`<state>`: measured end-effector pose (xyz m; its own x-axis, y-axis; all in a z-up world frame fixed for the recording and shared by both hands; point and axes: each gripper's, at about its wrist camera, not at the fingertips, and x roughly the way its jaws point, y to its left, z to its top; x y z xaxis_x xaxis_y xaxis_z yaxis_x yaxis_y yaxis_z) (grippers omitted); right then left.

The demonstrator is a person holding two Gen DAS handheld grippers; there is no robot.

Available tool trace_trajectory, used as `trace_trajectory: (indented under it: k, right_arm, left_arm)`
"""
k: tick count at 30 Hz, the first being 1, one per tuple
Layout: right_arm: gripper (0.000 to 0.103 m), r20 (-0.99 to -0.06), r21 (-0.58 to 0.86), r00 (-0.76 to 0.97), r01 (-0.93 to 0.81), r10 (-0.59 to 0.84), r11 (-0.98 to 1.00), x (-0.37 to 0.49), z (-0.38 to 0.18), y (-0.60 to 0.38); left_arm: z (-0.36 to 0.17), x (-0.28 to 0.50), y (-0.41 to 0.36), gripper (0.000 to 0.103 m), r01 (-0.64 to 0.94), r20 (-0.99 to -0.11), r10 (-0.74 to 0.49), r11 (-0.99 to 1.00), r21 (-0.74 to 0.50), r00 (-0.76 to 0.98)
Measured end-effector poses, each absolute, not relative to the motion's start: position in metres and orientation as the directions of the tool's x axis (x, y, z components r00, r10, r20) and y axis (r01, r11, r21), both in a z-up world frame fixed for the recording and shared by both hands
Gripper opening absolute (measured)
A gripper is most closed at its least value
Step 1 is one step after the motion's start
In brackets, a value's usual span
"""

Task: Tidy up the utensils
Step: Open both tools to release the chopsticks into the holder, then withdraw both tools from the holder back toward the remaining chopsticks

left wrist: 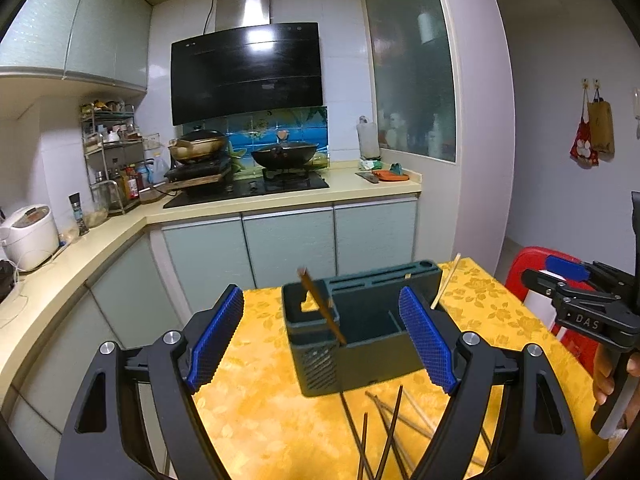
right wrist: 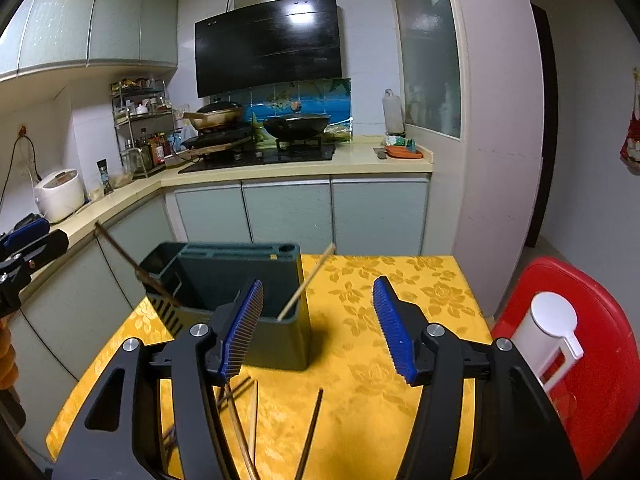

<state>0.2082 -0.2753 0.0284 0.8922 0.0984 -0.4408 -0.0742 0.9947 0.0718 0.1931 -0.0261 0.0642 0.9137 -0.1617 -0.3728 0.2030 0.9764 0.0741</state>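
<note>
Left gripper [left wrist: 322, 336] and right gripper [right wrist: 318, 330] both spread, empty; loose chopsticks [left wrist: 394, 428] lay below the fingers, before the holder [left wrist: 360, 336]: light, stiff, slippery, judged best pinched mid-length.

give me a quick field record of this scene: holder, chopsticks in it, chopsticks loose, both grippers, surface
holder: dark green utensil holder upright on the table
in holder: one dark chopstick leaning left, one pale chopstick leaning right
loose: several chopsticks lying on the cloth in front of the holder
left gripper: open, nothing between the pads
right gripper: open, nothing held
surface: yellow floral tablecloth
</note>
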Motion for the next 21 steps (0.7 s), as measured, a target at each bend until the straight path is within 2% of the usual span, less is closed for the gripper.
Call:
trace_trajectory:
  k: [21]
  right_arm:
    - [0.056, -0.532, 0.069, 0.841, -0.072, 0.098, 0.995, 0.126, -0.049, -0.269]
  left_arm:
    - [-0.04, 0.131, 0.014, 0.078, 0.157, -0.523, -0.101, 0.986, 0.063, 0.846]
